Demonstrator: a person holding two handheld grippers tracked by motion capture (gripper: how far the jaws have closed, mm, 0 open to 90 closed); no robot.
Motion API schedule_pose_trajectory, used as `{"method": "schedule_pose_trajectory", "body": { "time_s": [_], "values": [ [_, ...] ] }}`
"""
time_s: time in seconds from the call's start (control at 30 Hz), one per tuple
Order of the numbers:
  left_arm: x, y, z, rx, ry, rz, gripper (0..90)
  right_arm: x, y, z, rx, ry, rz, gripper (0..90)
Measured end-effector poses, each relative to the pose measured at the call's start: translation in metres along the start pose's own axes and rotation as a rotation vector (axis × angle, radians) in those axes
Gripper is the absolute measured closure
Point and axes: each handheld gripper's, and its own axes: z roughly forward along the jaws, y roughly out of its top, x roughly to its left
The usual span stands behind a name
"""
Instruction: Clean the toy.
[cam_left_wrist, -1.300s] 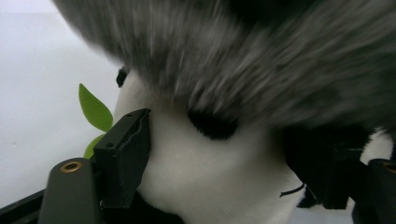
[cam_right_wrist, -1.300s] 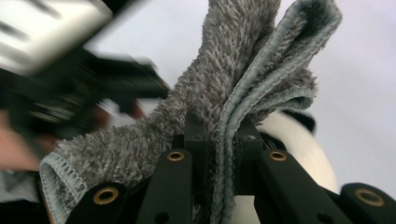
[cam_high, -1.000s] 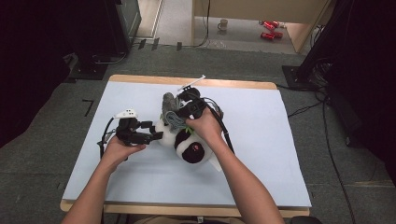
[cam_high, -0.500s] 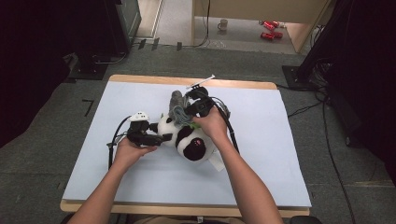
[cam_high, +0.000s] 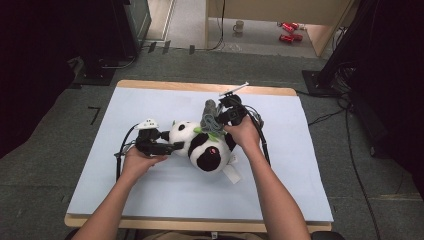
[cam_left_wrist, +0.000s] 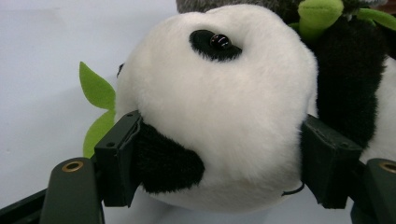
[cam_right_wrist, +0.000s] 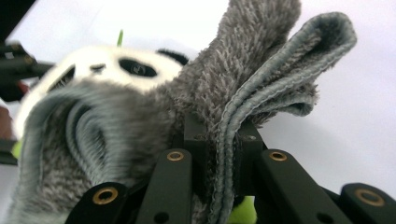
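Panda plush (cam_high: 200, 145): lies on its side mid-table on the pale blue mat (cam_high: 100, 190), head toward the left hand; white head, black ear and eye patch close up in the left gripper view (cam_left_wrist: 219, 107), green leaves (cam_left_wrist: 95, 88) at its far side.
Grey cloth (cam_high: 210, 117): fuzzy, folded, draped over the panda's upper body – stitched edge stands up in the right gripper view (cam_right_wrist: 261, 84).
Left gripper (cam_high: 172, 146): jaws have just been closing, now one pad on each side of the panda's head, touching the fur (cam_left_wrist: 219, 163) – a wide grip on the head.
Right gripper (cam_high: 216, 121): jaws nearly together, clamped on a fold of the grey cloth (cam_right_wrist: 223, 163), right above the panda.
Left hand (cam_high: 140, 160): on the mat, just left of the toy.
Right hand (cam_high: 245, 132): just beside the panda's back.
Cables: trail from each gripper across the mat.
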Motion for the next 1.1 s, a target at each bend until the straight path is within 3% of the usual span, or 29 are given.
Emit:
{"method": "schedule_pose_trajectory", "body": {
  "time_s": [0.23, 0.43, 0.47, 0.57, 0.67, 0.73, 0.83, 0.9, 1.1],
  "values": [
    [-0.002, 0.005, 0.000, 0.009, 0.008, -0.004, 25.4, 0.019, 0.020, -0.018, -0.070, 0.043, -0.036, 80.6],
    [-0.001, 0.005, 0.000, 0.007, 0.000, -0.006, 25.4, 0.054, 0.039, -0.024, -0.095, 0.096, -0.111, 80.5],
    [-0.001, 0.006, 0.000, 0.008, 0.000, -0.007, 25.4, 0.067, 0.042, -0.020, -0.088, 0.119, -0.135, 80.5],
    [-0.002, 0.006, -0.001, 0.005, 0.003, -0.016, 25.4, 0.078, 0.043, -0.010, -0.069, 0.139, -0.156, 80.4],
    [-0.003, 0.007, -0.001, 0.000, 0.008, -0.024, 25.5, 0.090, 0.037, 0.011, 0.006, 0.138, -0.188, 80.3],
    [-0.003, 0.007, 0.000, 0.005, 0.012, -0.037, 25.7, 0.093, 0.026, 0.030, 0.049, 0.144, -0.198, 80.3],
    [0.000, 0.006, 0.000, 0.009, 0.001, -0.033, 25.7, 0.091, 0.022, 0.032, 0.045, 0.135, -0.207, 79.9],
    [-0.001, 0.005, 0.001, -0.002, -0.001, -0.031, 26.0, 0.087, 0.021, 0.028, 0.046, 0.111, -0.233, 79.3],
    [-0.003, 0.004, 0.003, -0.034, 0.007, -0.025, 27.2, 0.066, 0.019, 0.015, 0.035, 0.098, -0.200, 79.3]
  ]
}}
